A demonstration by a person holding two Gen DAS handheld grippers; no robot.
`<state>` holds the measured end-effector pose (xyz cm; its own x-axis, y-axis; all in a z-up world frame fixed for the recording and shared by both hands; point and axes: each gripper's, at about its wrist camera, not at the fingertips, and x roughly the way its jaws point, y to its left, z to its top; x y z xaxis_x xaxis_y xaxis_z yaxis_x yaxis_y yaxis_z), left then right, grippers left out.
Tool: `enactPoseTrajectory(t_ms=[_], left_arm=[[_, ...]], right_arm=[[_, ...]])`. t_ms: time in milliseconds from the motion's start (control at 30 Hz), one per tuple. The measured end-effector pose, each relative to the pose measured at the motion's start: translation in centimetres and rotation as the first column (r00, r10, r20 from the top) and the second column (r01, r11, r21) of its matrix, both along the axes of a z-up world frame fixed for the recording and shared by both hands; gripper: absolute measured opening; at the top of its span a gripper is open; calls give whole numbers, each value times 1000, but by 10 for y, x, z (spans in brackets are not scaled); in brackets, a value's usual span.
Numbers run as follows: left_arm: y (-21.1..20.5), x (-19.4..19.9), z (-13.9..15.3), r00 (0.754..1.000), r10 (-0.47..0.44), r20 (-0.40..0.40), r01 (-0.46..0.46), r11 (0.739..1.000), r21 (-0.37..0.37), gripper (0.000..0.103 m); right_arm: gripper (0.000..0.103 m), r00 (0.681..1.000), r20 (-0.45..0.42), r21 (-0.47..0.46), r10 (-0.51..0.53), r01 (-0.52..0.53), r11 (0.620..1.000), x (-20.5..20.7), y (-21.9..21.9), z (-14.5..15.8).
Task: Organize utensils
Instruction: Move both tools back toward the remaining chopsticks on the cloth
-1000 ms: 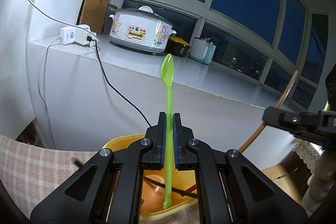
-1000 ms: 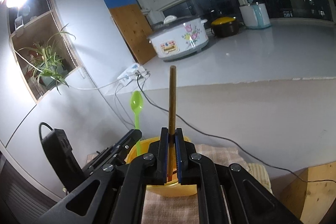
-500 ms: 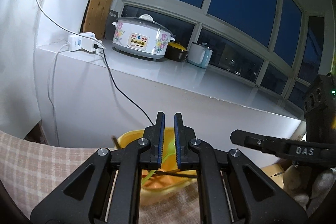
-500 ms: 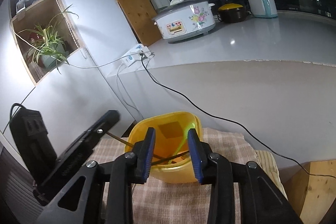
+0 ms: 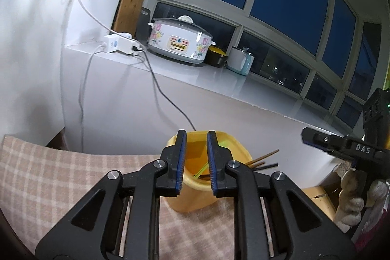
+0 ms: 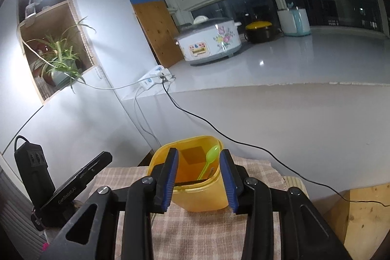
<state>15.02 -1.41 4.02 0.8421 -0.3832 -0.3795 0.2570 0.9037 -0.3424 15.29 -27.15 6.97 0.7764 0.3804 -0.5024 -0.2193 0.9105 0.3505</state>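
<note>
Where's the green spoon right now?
The green spoon stands in the yellow bin on the checked cloth, bowl up against the far right wall, straight ahead of both open grippers.

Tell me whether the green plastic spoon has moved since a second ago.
Yes. The green plastic spoon went down: it stood clamped upright with its bowl against the white counter ledge; now it leans inside the yellow plastic container.

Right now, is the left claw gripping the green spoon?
No. The left claw is open with nothing between its pads, and the green spoon leans inside the yellow container.
</note>
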Motion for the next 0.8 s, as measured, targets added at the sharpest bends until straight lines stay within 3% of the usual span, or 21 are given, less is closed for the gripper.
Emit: enactPoseTrajectory(t_ms=[267,467,800], left_arm=[[44,-26,-11,997,38,-67,-37,999,18,15],[83,-39,-39,980,77,-185,-75,997,17,15],[106,-56,-96,930,68,-361,-71,997,5,15]], right_arm=[[38,998,19,1,55,-55,998,-30,13,4],[39,993,-4,-27,117,-117,993,-50,33,-13],[41,958,-154,-51,243,-254,966,-49,77,-71]])
